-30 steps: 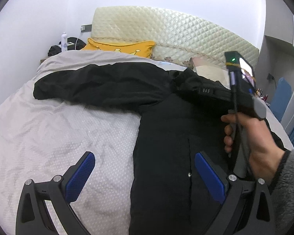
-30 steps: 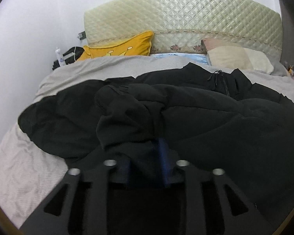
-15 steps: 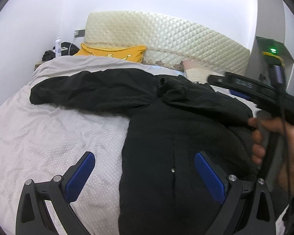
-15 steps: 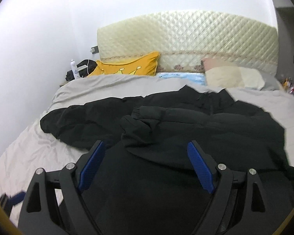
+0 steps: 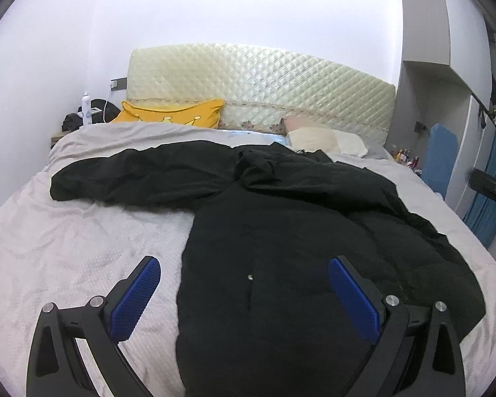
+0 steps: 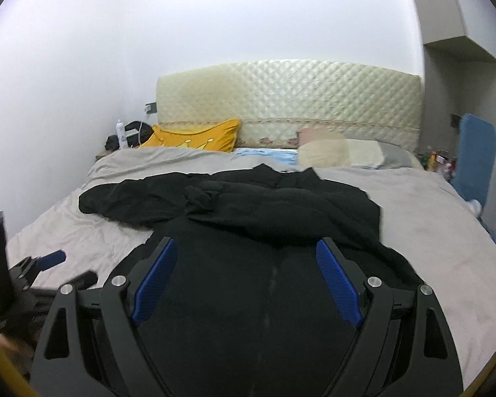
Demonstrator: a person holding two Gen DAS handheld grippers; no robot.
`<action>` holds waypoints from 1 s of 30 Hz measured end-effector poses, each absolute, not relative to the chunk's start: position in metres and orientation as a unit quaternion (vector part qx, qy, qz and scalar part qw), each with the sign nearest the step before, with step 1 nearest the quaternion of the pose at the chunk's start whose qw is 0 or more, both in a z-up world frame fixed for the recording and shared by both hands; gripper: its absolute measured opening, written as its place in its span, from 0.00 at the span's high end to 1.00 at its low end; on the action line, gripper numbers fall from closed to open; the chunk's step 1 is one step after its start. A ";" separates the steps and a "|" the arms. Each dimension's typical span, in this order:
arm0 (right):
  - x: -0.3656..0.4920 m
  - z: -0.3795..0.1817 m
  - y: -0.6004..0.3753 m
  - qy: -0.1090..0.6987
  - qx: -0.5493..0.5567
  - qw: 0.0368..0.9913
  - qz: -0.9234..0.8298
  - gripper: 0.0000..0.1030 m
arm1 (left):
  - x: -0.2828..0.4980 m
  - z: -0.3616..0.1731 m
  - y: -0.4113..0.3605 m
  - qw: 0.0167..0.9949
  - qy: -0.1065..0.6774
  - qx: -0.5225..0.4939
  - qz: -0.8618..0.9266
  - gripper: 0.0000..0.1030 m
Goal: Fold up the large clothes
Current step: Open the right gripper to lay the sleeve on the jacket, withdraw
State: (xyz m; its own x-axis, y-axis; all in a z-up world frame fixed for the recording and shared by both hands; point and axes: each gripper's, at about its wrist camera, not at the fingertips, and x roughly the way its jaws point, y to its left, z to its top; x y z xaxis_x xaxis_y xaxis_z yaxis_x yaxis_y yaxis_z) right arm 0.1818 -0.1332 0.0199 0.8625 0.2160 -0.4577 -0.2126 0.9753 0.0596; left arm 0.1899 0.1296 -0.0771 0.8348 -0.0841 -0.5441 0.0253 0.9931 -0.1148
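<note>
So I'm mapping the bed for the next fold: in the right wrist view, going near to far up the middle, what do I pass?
Right gripper with its blue-padded fingers → black coat body → right sleeve folded across it → grey bedspread → yellow cushion → quilted headboard.

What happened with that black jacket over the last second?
The right gripper let go of the jacket sleeve it had folded across the body, opened its fingers and pulled back. The left gripper stayed open, holding nothing. The other sleeve still lies stretched out.
</note>
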 end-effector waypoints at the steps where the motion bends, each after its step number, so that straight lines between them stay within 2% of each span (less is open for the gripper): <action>1: 0.174 0.021 -0.138 0.235 0.003 0.966 0.108 0.16 | 0.188 -0.077 0.127 0.954 0.292 -0.059 -0.033 0.00; 9: 0.087 0.030 -0.181 0.215 0.004 0.973 0.089 0.16 | 0.176 -0.073 0.104 0.955 0.291 -0.038 -0.048 0.00; 18: 0.032 0.029 -0.217 0.201 0.034 0.977 0.064 0.07 | 0.163 -0.076 0.099 0.957 0.283 -0.046 -0.052 0.00; 30: 0.032 0.004 -0.234 0.162 0.048 0.985 0.037 0.05 | 0.185 -0.058 0.100 0.960 0.272 -0.054 -0.044 0.00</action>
